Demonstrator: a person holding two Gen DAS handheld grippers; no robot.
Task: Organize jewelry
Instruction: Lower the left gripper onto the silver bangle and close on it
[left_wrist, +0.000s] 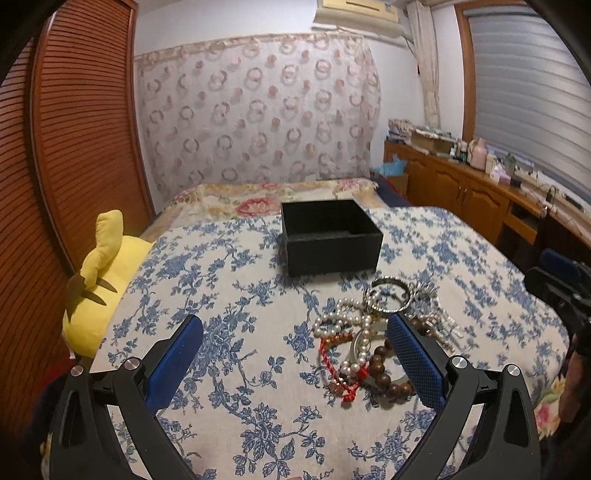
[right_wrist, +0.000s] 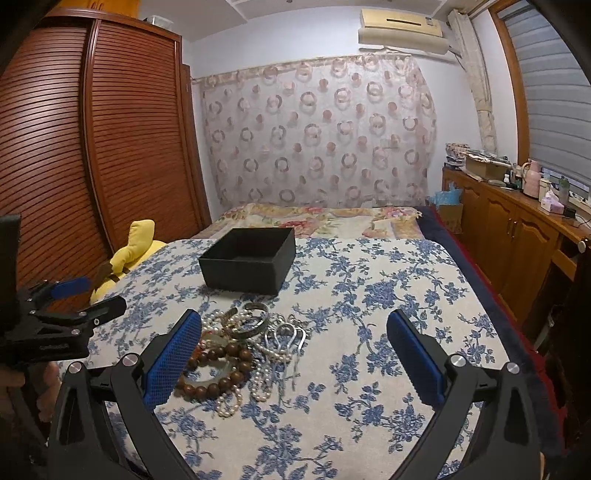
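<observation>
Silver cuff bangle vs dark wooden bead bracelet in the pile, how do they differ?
The silver metal cuff bangle is one rigid shiny band with a gap in it; the dark brown wooden bead bracelet is a closed loop of separate matte round beads. The bangle sits at the far side of the pile, nearer the open black box; the bead bracelet lies at the near side. Both rest in the tangle on the blue floral bedspread, not in any gripper.

A floral-covered bed is filling the room, a louvred wooden wardrobe standing left, a patterned curtain hanging behind, a wooden sideboard running beneath the shuttered window, an air conditioner sitting high
</observation>
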